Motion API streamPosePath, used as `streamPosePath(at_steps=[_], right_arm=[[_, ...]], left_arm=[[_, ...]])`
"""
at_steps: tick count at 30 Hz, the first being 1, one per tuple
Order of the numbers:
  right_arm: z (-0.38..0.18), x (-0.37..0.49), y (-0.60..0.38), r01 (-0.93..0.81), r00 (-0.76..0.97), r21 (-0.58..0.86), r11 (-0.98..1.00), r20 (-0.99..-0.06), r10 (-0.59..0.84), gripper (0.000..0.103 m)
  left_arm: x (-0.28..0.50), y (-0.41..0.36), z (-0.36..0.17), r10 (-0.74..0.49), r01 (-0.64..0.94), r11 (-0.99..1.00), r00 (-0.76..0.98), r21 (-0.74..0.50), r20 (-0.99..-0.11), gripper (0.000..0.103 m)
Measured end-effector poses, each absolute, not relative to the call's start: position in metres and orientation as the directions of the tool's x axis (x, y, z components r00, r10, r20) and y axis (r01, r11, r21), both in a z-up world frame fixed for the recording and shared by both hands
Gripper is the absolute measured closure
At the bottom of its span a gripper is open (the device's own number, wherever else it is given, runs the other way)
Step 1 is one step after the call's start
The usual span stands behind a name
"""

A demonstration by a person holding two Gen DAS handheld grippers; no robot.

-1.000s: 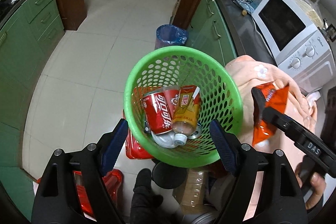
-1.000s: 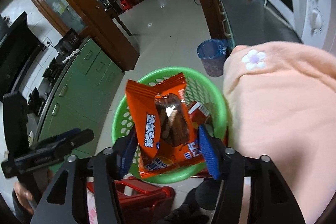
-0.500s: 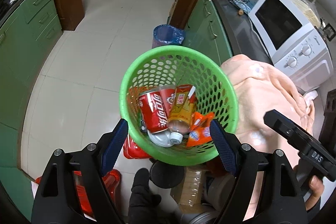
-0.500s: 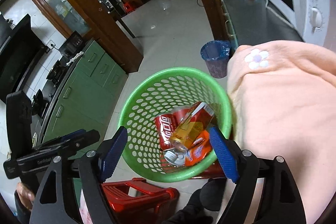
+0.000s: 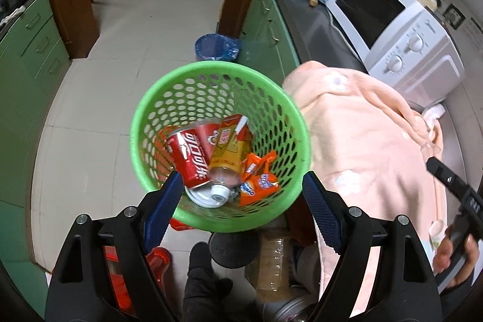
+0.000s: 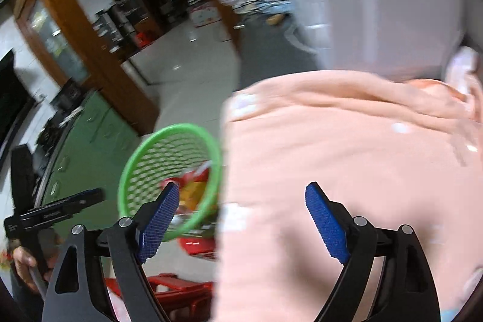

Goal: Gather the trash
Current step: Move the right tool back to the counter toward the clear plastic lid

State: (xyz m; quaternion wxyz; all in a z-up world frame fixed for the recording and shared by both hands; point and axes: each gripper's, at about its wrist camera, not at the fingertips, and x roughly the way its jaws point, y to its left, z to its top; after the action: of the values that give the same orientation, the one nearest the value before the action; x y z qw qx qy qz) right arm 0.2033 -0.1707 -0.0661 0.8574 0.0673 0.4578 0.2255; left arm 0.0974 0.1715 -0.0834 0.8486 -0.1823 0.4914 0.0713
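A green perforated basket (image 5: 145, 122) holds a red cola can (image 5: 190, 159), a yellow bottle (image 5: 226, 159) and an orange snack packet (image 5: 258, 186). My left gripper (image 5: 241, 201) is open and empty just above the basket's near rim. In the right wrist view, which is blurred, the basket (image 6: 135, 162) is at lower left. My right gripper (image 6: 241, 219) is open and empty over the peach cloth (image 6: 347, 156), to the right of the basket. The right gripper also shows at the right edge of the left wrist view (image 5: 452, 186).
A peach cloth (image 5: 377, 141) covers the surface right of the basket. A white microwave (image 5: 392, 20) stands on the dark counter (image 5: 308, 29). A blue bin (image 5: 215, 47) is on the tiled floor beyond. Red stools (image 5: 157, 258) stand under the basket. Green cabinets (image 5: 27, 50) line the left.
A second ago my right gripper held the orange snack packet over the basket. It opened and the packet now lies in the basket. The right gripper has swung away to the right.
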Motion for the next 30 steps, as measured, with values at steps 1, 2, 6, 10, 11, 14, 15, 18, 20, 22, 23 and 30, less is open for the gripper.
streamPosePath(at_steps=[1,2,6,10,11,14,15,18,20,22,23,30], right_arm=[[-0.067,0.206,-0.182,-0.309,0.487,0.308,0.9,-0.761,0.427,0.021],[-0.067,0.209,-0.197,-0.285,0.499,0.285,0.915,-0.771,0.395,0.021],[-0.067,0.222,-0.251,-0.213,0.529,0.21,0.954,-0.796,0.294,0.021],[-0.068,0.239,-0.298,-0.159,0.548,0.149,0.976,-0.809,0.213,0.021],[-0.069,0.243,-0.309,-0.147,0.549,0.139,0.979,-0.812,0.198,0.021],[-0.072,0.258,-0.334,-0.125,0.551,0.104,0.987,-0.82,0.156,0.019],[-0.075,0.263,-0.341,-0.124,0.55,0.094,0.988,-0.822,0.148,0.017],[-0.085,0.275,-0.357,-0.118,0.544,0.063,0.991,-0.831,0.118,0.016],[-0.093,0.282,-0.365,-0.117,0.533,0.055,0.992,-0.839,0.11,0.016],[-0.1,0.288,-0.369,-0.123,0.518,0.074,0.99,-0.846,0.128,0.015],[-0.106,0.293,-0.373,-0.12,0.512,0.078,0.99,-0.849,0.129,0.015],[-0.129,0.324,-0.378,-0.134,0.475,0.079,0.988,-0.87,0.134,0.015]], left_arm=[[0.098,0.17,-0.083,-0.059,-0.297,0.925,0.505,-0.237,-0.861,0.023],[0.099,0.168,-0.084,-0.059,-0.295,0.926,0.503,-0.235,-0.862,0.023],[0.104,0.162,-0.088,-0.064,-0.291,0.928,0.492,-0.233,-0.868,0.022],[0.11,0.154,-0.092,-0.065,-0.284,0.933,0.476,-0.223,-0.877,0.022],[0.111,0.153,-0.093,-0.065,-0.282,0.934,0.474,-0.221,-0.878,0.022],[0.115,0.146,-0.095,-0.064,-0.274,0.938,0.464,-0.212,-0.883,0.022],[0.117,0.144,-0.096,-0.065,-0.271,0.939,0.461,-0.21,-0.885,0.022],[0.123,0.138,-0.098,-0.062,-0.262,0.945,0.451,-0.198,-0.89,0.022],[0.126,0.134,-0.098,-0.06,-0.255,0.948,0.447,-0.192,-0.893,0.022],[0.129,0.132,-0.098,-0.06,-0.252,0.949,0.443,-0.188,-0.895,0.022],[0.13,0.13,-0.099,-0.06,-0.251,0.95,0.44,-0.186,-0.896,0.022],[0.14,0.118,-0.102,-0.05,-0.236,0.958,0.421,-0.162,-0.906,0.022]])
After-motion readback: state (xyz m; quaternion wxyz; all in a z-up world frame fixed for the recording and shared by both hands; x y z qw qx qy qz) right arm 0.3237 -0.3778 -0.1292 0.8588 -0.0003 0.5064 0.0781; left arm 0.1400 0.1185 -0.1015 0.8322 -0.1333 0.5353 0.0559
